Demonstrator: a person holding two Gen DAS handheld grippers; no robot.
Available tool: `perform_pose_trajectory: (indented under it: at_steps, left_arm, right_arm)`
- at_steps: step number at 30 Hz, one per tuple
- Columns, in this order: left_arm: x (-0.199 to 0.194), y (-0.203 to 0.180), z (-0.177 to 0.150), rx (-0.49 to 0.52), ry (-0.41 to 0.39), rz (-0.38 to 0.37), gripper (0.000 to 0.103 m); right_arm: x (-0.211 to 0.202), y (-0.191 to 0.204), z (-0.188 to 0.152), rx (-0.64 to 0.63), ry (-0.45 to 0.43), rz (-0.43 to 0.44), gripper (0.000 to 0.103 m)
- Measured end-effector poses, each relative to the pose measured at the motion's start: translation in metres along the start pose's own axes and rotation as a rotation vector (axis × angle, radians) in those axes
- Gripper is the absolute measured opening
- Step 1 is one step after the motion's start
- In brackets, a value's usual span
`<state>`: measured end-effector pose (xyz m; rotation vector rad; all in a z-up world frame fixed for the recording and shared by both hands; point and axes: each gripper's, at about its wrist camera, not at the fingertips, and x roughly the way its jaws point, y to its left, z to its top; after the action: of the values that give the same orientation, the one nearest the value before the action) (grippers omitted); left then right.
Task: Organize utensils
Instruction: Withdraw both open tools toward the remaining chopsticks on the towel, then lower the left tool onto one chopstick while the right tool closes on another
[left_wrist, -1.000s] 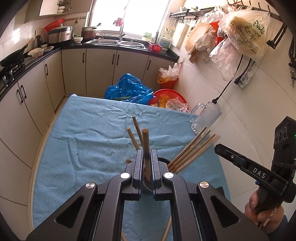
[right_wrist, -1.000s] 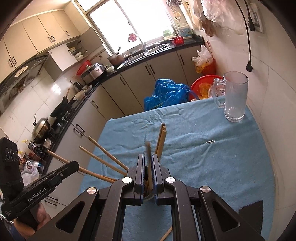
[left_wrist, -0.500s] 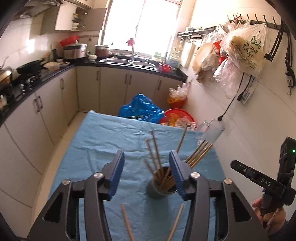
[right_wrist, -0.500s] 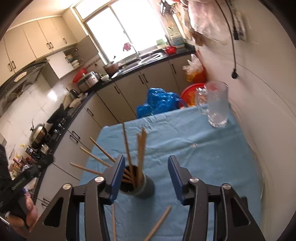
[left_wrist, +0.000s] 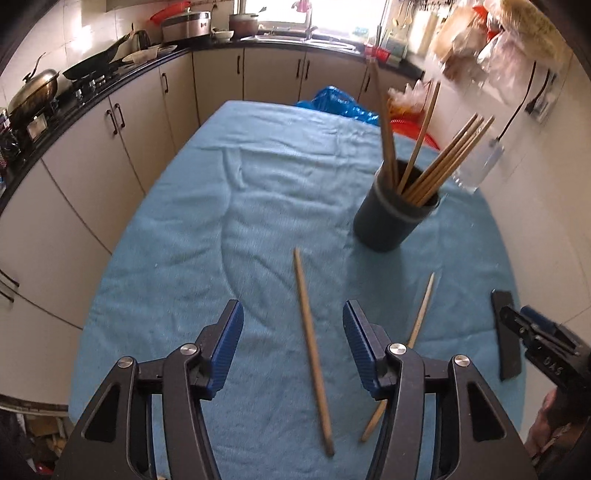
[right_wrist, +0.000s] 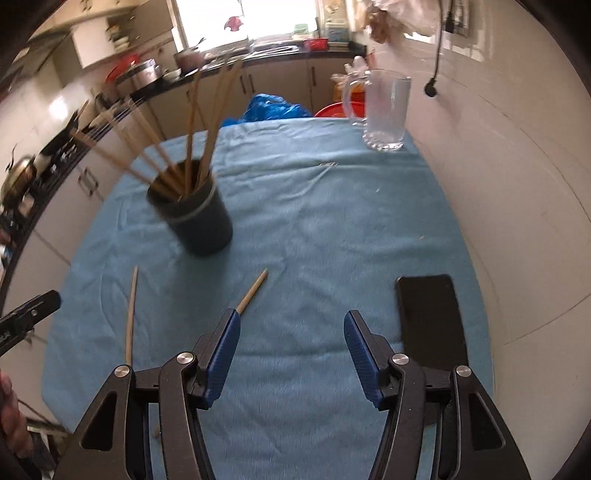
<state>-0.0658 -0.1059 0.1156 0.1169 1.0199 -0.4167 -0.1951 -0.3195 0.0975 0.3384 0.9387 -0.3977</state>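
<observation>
A dark cup (left_wrist: 393, 218) stands on the blue cloth (left_wrist: 258, 206) and holds several wooden chopsticks (left_wrist: 439, 166). It also shows in the right wrist view (right_wrist: 197, 218), blurred. Two loose chopsticks lie on the cloth: one (left_wrist: 312, 350) between my left fingers' line, one (left_wrist: 417, 332) to its right. In the right wrist view they show as one chopstick (right_wrist: 130, 314) at left and another (right_wrist: 252, 290) running under my left fingertip. My left gripper (left_wrist: 291, 347) is open and empty. My right gripper (right_wrist: 291, 354) is open and empty; it also shows at the left view's right edge (left_wrist: 532, 339).
A glass mug (right_wrist: 384, 110) stands at the cloth's far right corner. A black phone (right_wrist: 430, 317) lies flat near the right edge. Kitchen cabinets (left_wrist: 110, 155) run along the left and back, a white wall (right_wrist: 509, 166) on the right. A blue bag (right_wrist: 273, 107) sits beyond the table.
Both grippers were shut on chopsticks over the cup, then opened and let them drop in. Both have since pulled back and apart; the cup now stands ahead with two loose chopsticks before it.
</observation>
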Motion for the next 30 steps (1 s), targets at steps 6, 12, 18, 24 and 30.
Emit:
perform_pose_trajectory:
  at_steps: [6,12,18,24,30]
  left_arm:
    - [-0.003,-0.001,-0.003,0.002,-0.015,-0.002,0.055]
    - [-0.004,0.000,-0.004,0.016,-0.012,0.005,0.055]
    - [-0.002,0.009,-0.008,0.003,0.000,0.012,0.055]
    - [0.001,0.023,-0.008,-0.020,0.009,0.021,0.055]
    - [0.009,0.038,-0.011,-0.036,0.040,0.028,0.055]
  right_arm:
    - [-0.006,0.009,-0.003,-0.032,-0.014,-0.015,0.065]
    - [0.001,0.018,-0.009,-0.050,0.024,-0.009,0.065]
    - [0.011,0.023,-0.011,-0.038,0.065,0.003,0.065]
    - [0.022,0.032,-0.010,-0.035,0.103,0.018,0.065]
    - [0.044,0.041,-0.008,-0.010,0.176,0.081,0.065]
